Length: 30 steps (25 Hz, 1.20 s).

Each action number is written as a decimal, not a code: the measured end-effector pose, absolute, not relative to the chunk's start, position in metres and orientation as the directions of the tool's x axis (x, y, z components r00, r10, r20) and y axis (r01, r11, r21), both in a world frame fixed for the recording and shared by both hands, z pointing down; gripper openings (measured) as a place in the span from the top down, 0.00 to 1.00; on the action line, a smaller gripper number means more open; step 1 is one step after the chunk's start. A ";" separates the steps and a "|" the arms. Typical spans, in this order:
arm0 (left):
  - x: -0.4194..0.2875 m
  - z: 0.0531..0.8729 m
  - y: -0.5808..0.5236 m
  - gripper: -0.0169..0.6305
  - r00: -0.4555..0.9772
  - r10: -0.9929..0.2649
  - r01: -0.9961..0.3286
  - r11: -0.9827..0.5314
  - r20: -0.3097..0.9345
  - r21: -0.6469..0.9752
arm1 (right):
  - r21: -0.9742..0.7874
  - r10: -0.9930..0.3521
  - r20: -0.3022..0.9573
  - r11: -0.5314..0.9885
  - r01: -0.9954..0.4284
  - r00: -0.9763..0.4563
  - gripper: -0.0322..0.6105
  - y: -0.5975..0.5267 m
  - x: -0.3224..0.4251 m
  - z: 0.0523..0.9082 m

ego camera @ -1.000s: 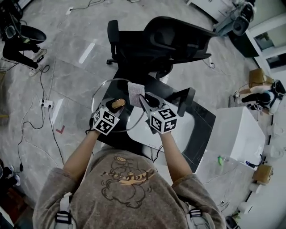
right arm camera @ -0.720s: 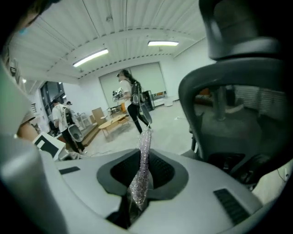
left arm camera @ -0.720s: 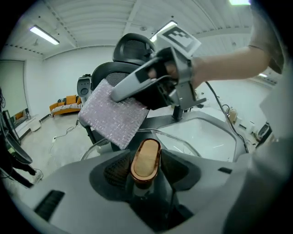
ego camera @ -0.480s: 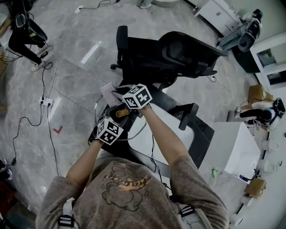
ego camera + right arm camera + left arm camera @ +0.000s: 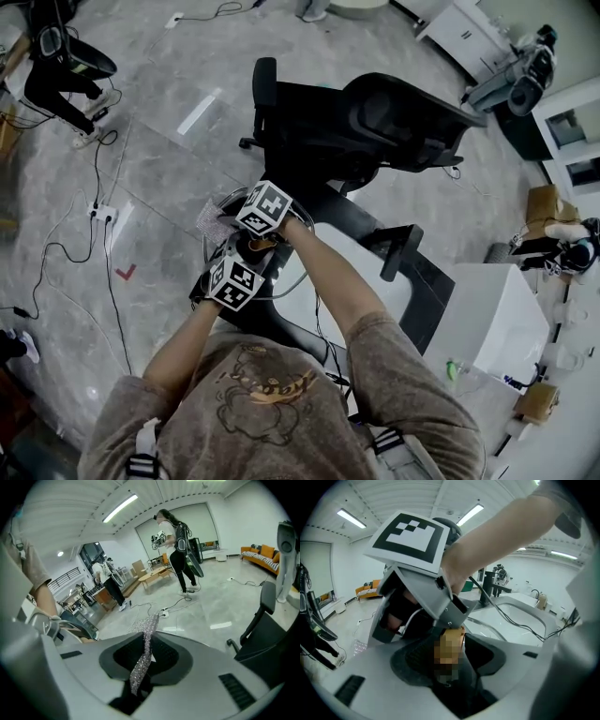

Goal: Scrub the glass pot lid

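In the head view the glass pot lid (image 5: pixel 292 274) is held up in front of me by its wooden knob (image 5: pixel 253 246). My left gripper (image 5: pixel 242 262) is shut on that knob, which shows between its jaws in the left gripper view (image 5: pixel 451 641), with the lid's glass rim (image 5: pixel 487 625) behind. My right gripper (image 5: pixel 230 217) reaches over the lid's far left side, shut on a silvery scrub cloth (image 5: pixel 211 217). In the right gripper view the cloth (image 5: pixel 146 641) stands pinched between the jaws. The right gripper's marker cube (image 5: pixel 410 538) hangs just above the left jaws.
A black office chair (image 5: pixel 375 122) stands just beyond the lid. A white table (image 5: pixel 497 300) and a black stand (image 5: pixel 431 281) are at my right. Cables and a power strip (image 5: pixel 98 216) lie on the floor at left. People stand farther off (image 5: pixel 180 550).
My right gripper has carried the cloth from the lid's right side across to its far left edge. The left gripper has kept its hold on the knob, shifting slightly.
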<state>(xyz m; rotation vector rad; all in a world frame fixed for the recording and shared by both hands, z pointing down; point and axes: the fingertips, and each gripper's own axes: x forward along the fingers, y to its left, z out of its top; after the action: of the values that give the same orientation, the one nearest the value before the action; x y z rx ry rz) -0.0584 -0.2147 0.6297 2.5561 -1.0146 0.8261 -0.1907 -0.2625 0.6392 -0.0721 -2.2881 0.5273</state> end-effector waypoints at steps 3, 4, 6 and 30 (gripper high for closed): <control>-0.059 0.629 -0.215 0.64 0.590 -0.544 -0.697 -0.716 0.596 0.036 | -0.380 0.224 0.701 0.920 -0.090 -0.677 0.84 -0.263 -0.191 0.643; -0.060 0.628 -0.216 0.64 0.589 -0.545 -0.698 -0.715 0.597 0.036 | -0.372 0.226 0.709 0.925 -0.082 -0.668 0.84 -0.263 -0.192 0.644; -0.061 0.628 -0.216 0.64 0.587 -0.546 -0.700 -0.714 0.598 0.035 | -0.363 0.232 0.721 0.929 -0.071 -0.653 0.84 -0.262 -0.194 0.645; -0.061 0.632 -0.216 0.64 0.590 -0.486 -0.676 -0.734 0.645 0.066 | -0.286 -0.076 0.731 0.868 -0.406 -0.678 0.83 -0.302 -0.083 0.644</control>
<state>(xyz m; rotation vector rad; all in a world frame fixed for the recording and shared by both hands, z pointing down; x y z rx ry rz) -0.0613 -0.2161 0.6323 2.5176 -0.9482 0.8868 -0.0833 -0.3023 0.6443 0.3469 -2.2744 0.5588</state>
